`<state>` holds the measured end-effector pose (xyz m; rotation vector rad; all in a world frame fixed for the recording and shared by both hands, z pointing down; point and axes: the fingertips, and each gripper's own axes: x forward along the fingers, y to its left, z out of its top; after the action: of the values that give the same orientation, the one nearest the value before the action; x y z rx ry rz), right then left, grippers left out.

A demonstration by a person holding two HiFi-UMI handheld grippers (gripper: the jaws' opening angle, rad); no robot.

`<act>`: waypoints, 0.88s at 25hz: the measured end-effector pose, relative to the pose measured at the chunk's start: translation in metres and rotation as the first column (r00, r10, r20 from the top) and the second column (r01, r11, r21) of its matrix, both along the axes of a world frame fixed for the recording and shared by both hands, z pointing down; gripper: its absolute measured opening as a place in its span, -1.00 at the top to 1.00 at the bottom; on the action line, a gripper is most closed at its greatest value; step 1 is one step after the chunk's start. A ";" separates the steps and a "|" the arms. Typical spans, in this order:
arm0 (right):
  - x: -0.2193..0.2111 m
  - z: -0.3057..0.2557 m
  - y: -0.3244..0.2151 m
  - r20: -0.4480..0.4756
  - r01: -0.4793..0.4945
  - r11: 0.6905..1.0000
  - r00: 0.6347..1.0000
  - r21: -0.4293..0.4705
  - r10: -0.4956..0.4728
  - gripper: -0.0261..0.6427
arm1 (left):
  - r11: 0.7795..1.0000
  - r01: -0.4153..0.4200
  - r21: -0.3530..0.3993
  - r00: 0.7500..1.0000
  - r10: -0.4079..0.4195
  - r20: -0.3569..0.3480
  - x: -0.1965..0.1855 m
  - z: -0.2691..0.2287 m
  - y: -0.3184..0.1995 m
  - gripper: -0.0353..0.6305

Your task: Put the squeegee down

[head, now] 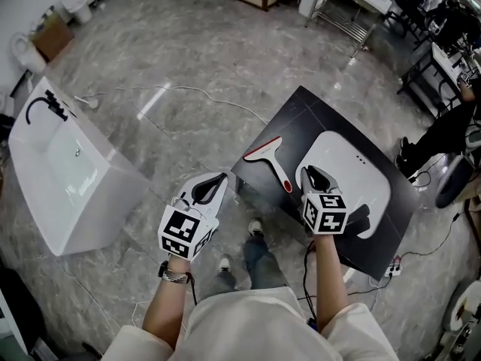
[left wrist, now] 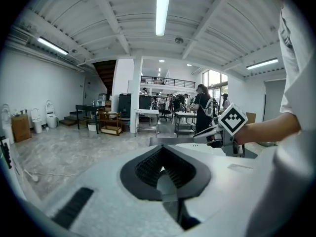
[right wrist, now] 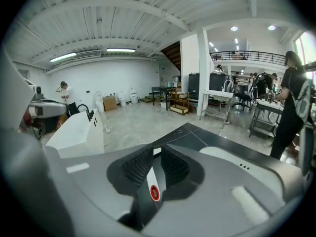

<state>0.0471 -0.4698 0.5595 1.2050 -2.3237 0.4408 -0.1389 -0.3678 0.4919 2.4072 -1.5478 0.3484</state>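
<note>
Squeegee point(head: 273, 162) just beside right tool point(head: 313, 176)

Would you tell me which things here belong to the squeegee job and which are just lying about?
Job: squeegee; right gripper; black panel under the squeegee.
Lying about: tub; white basin; cable on the floor.

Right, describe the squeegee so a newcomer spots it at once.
Find the dark slab holding the white basin. On its bare left part lies the squeegee, the only loose tool there: wide white blade head, slim handle edged red.
</note>
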 end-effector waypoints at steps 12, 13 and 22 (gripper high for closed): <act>0.024 -0.103 0.061 0.096 -0.069 0.981 0.994 0.180 0.053 0.90 | 0.987 -0.093 0.131 0.995 0.089 0.035 0.020 -0.059 0.028 0.88; 0.027 -0.111 0.067 0.104 -0.075 0.978 0.993 0.193 0.056 0.90 | 0.985 -0.102 0.140 0.995 0.098 0.038 0.024 -0.064 0.030 0.88; 0.060 -0.163 0.115 0.117 -0.131 0.948 0.988 0.290 0.101 0.90 | 0.960 -0.193 0.204 0.981 0.185 0.061 0.056 -0.098 0.046 0.88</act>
<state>0.1075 -0.3552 0.3961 1.4980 -2.4780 0.1972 -0.0825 -0.3220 0.3943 2.7373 -1.4383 0.2851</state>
